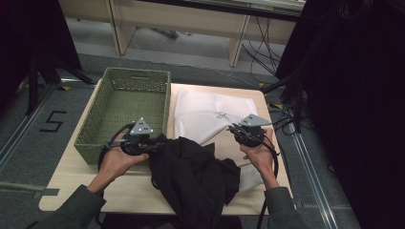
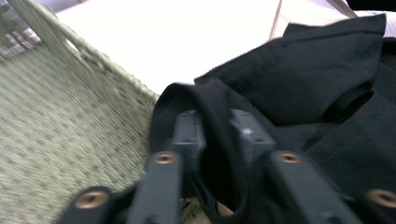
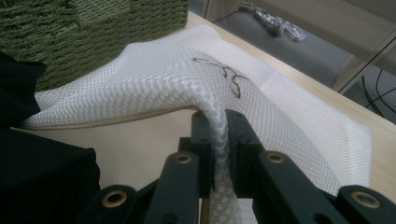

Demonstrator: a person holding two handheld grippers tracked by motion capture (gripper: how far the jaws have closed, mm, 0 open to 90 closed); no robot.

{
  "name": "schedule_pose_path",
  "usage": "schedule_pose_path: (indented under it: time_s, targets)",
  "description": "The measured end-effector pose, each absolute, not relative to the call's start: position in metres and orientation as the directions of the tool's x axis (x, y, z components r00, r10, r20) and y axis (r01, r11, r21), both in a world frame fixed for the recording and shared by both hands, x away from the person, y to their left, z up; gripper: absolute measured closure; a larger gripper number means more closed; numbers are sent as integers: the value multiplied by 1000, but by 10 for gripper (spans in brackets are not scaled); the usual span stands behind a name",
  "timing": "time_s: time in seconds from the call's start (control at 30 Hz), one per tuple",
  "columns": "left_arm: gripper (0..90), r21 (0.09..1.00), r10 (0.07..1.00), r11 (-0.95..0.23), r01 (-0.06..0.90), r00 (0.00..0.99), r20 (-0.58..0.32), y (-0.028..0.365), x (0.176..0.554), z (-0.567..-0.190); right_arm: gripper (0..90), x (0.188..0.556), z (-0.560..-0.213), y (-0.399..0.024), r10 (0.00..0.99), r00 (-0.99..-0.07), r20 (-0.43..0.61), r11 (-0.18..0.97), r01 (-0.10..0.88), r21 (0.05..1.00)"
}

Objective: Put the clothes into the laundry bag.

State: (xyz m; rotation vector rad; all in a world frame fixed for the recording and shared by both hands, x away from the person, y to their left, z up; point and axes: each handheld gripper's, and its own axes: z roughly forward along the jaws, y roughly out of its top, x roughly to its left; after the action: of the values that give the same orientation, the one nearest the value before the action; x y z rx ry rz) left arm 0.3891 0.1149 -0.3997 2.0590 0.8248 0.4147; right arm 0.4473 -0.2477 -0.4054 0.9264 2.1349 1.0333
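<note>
A black garment [image 1: 196,176] lies bunched at the table's front middle, partly over a white mesh bag [image 1: 210,114] spread at the back right. My left gripper [image 1: 154,144] is at the garment's left edge, beside the basket. In the left gripper view its jaws [image 2: 217,126] are shut on a fold of the black cloth [image 2: 317,79]. My right gripper [image 1: 233,129] sits over the bag's right part. In the right gripper view it [image 3: 218,126] pinches a raised fold of the white mesh [image 3: 154,79], lifting it off the table.
A green woven basket [image 1: 136,71] stands with nothing in it on the table's left half, its wall [image 2: 60,140] close to my left gripper. The wooden table [image 1: 129,191] has bare room at the front left. Desk legs and cables [image 1: 260,47] lie on the floor beyond.
</note>
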Motion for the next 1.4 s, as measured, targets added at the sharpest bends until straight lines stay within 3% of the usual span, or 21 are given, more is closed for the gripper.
schedule_pose_path:
  time_s: [0.07,0.13,0.33,0.4,0.57,0.73,0.8,0.87,0.93,1.0,1.2,1.4]
  targets:
    - [874,821,662,-421,387,749,-14,111,386,-394,828,447,-405,-248,784,-588,-199,459,333,824]
    - [874,845,639,-379,378,767,-57,103,383,-388,828,448,-406,-247,786,-585,-201,454,324,830]
    - [871,861,534,-432,269,845,4,41,388,-359,829,448,-406,-247,785,-588,-198,457,333,825]
    - [869,855,489,-439,275,872,-30,12,399,-359,828,448,-404,-247,781,-590,-203,463,332,822]
    - [859,803,429,-519,293,902,-52,-55,414,-386,830,448,-404,-249,785,-587,-197,456,334,825]
    - [789,725,432,-593,351,898,-81,-86,432,-428,832,448,-405,-251,784,-586,-205,457,321,829]
    - [664,714,450,-588,380,887,-102,-88,434,-432,832,447,-405,-249,784,-592,-188,453,339,824]
    - [498,708,422,-615,346,904,-76,-82,432,-422,833,446,-406,-247,785,-592,-182,453,348,821]
    - [391,734,442,-583,348,894,-72,-73,427,-408,834,448,-407,-246,774,-597,-212,470,316,824]
    - [299,749,454,-567,343,889,-63,-62,426,-395,834,447,-406,-245,779,-597,-194,466,344,815]
    - [238,767,506,-487,417,851,-141,-20,442,-367,834,445,-405,-241,777,-596,-203,468,331,819]
    - [302,764,589,-479,432,804,-85,-11,466,-366,834,446,-402,-237,766,-607,-210,477,318,819]
